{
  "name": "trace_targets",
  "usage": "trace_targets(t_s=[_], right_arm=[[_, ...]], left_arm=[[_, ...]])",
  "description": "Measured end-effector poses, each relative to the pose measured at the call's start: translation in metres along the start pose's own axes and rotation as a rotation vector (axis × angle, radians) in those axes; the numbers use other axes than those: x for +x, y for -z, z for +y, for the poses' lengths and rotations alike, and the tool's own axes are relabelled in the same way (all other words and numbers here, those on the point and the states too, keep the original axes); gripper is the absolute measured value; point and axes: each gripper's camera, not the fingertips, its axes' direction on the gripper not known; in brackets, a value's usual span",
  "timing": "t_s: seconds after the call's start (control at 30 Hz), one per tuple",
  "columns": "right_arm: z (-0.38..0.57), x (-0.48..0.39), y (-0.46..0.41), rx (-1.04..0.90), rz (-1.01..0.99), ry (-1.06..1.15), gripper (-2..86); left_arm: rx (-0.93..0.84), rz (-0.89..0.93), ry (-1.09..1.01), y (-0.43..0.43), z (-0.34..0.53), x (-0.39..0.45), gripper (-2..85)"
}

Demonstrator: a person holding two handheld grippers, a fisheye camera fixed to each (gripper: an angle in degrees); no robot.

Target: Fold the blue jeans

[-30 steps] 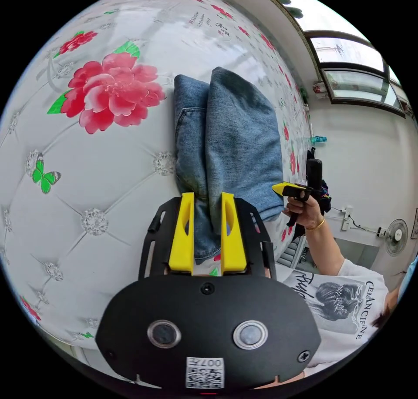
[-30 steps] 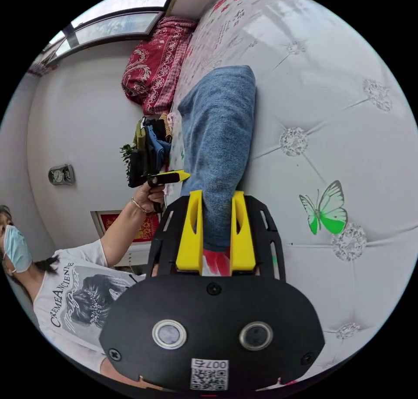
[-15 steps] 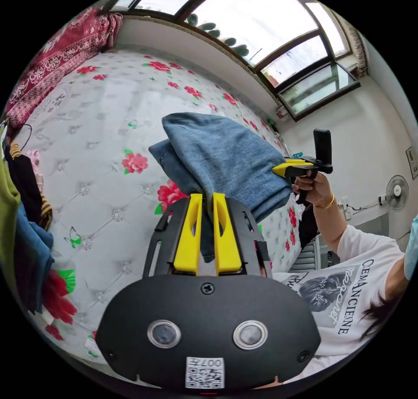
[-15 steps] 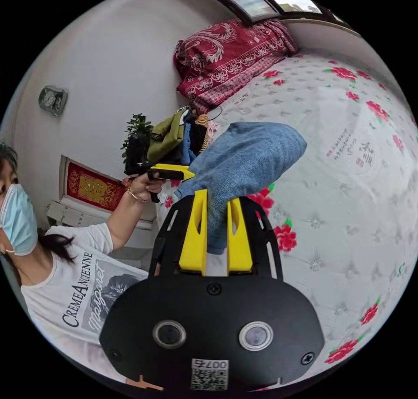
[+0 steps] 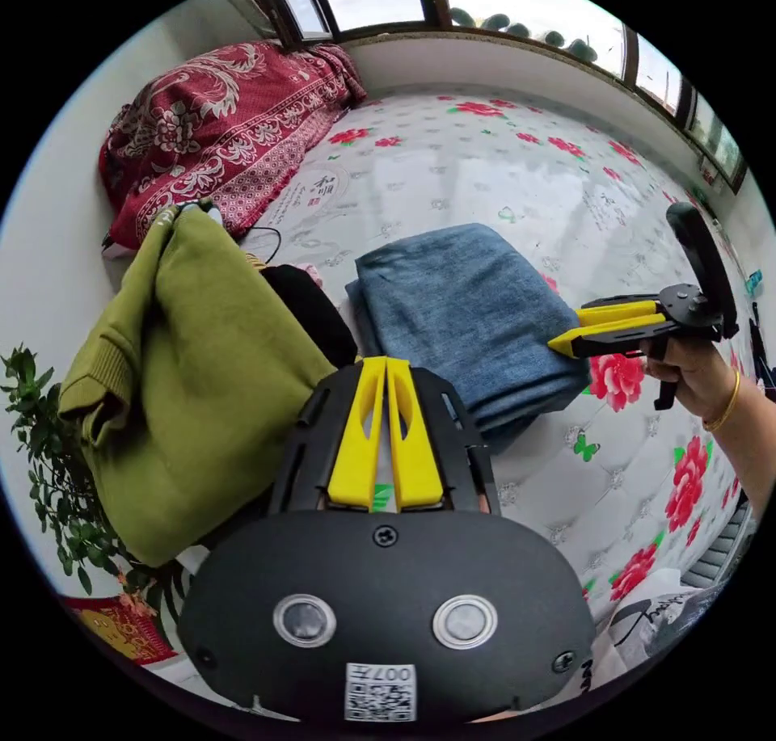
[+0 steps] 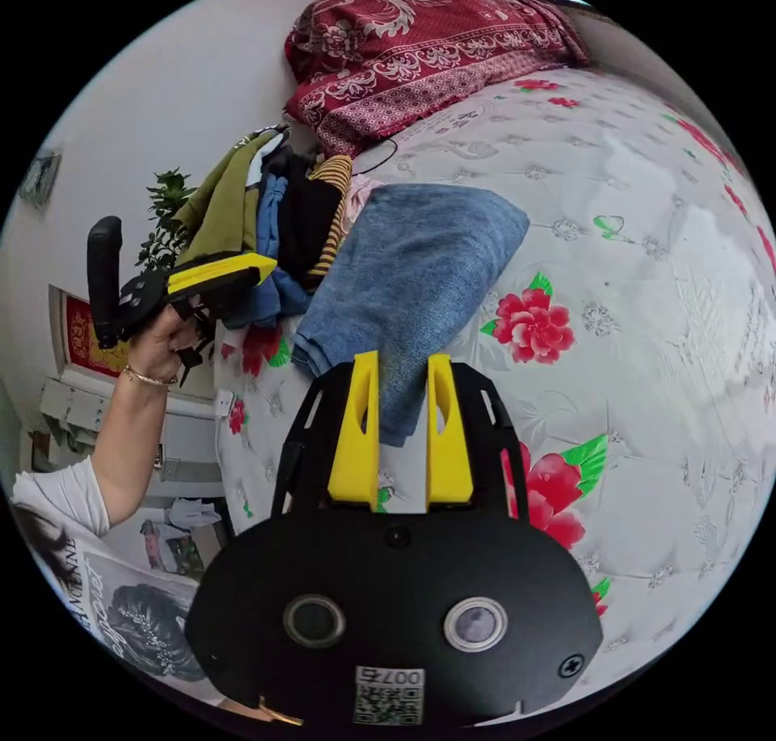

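Note:
The blue jeans [image 5: 465,321] lie folded in a flat stack on the flowered mattress [image 5: 485,151], close beside a pile of clothes. My left gripper [image 5: 385,363] is shut with nothing between its jaws, just in front of the stack. The right gripper view has it as [image 6: 263,268], held in a hand by the pile. My right gripper [image 6: 402,359] has its jaws apart, with the near corner of the jeans [image 6: 412,264] showing in the gap. From the left gripper view, the right gripper [image 5: 564,330] has its tips at the stack's edge.
An olive green garment [image 5: 186,385] and a black one [image 5: 311,313] lie left of the jeans. A red patterned blanket [image 5: 218,127] sits at the mattress head under the window. A plant [image 5: 48,466] stands past the bed's edge. A person's arm [image 6: 133,442] reaches in.
The jeans, held up in both grippers before, now rest on the mattress next to the clothes pile. My left gripper has let go and shut empty. Both cameras swung round.

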Motion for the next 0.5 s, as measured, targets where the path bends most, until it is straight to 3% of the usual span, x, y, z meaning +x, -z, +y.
trace_targets(t_s=[0.1, 0.27, 0.4, 0.5], right_arm=[[0.061, -0.025, 0.041, 0.152, 0.074, 0.109, 3.6], [0.217, -0.099, 0.124, 0.532, 0.306, 0.226, 3.5], [0.306, -0.138, 0.153, 0.604, 0.290, 0.249, 1.6], [0.354, -0.163, 0.163, 0.658, 0.342, 0.239, 0.5]], left_arm=[[0.164, 0.099, 0.067, 0.029, 0.051, 0.006, -0.9], [0.404, 0.503, 0.038, 0.045, 0.143, 0.061, -1.0], [0.482, 0.542, -0.119, 0.066, 0.184, 0.129, -1.0], [0.527, 0.678, -0.275, 0.085, 0.203, 0.176, -1.0]])
